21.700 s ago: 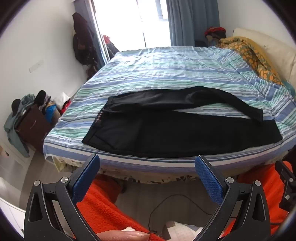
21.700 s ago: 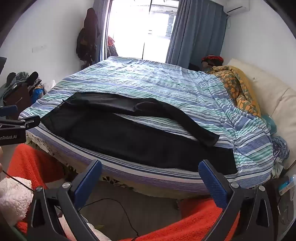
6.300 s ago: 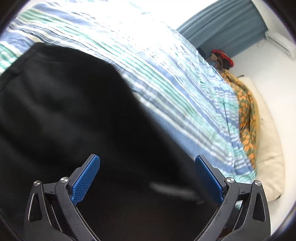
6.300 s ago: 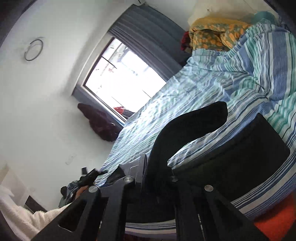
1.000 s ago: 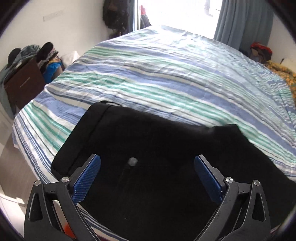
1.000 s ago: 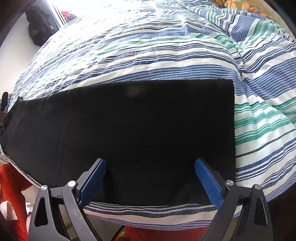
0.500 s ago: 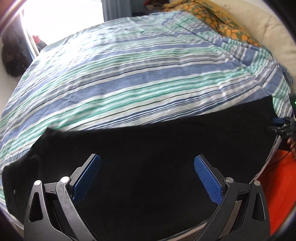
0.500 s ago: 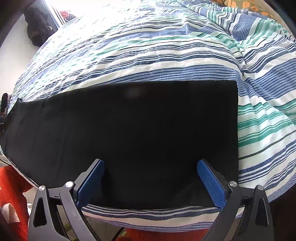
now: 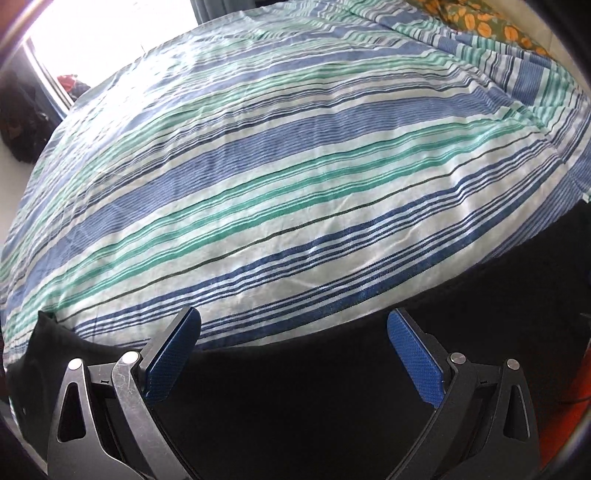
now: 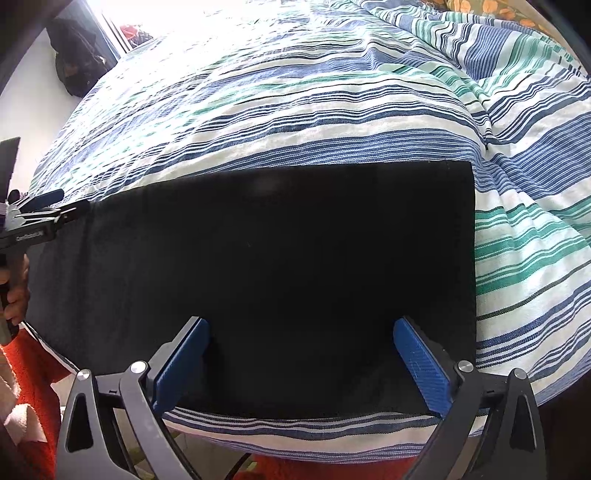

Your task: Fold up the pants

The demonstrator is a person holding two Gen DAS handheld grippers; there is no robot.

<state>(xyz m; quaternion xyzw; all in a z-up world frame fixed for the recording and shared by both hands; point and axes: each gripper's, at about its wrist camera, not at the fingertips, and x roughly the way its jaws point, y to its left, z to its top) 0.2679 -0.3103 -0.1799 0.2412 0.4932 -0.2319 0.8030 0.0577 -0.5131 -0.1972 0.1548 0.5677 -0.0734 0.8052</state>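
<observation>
The black pants lie flat in one long band along the near edge of the striped bed, one leg folded over the other. My right gripper is open and empty, low over the leg-hem end. My left gripper is open and empty over the pants nearer the waist end. The left gripper also shows at the left edge of the right wrist view, close above the cloth.
The striped cover stretches away behind the pants. An orange patterned blanket lies at the far right. Dark clothes hang by the bright window. Red cloth shows below the bed edge.
My left gripper has swung right and lower along the pants, toward the bed. My right gripper has edged slightly closer over the hem end. Both stay open.
</observation>
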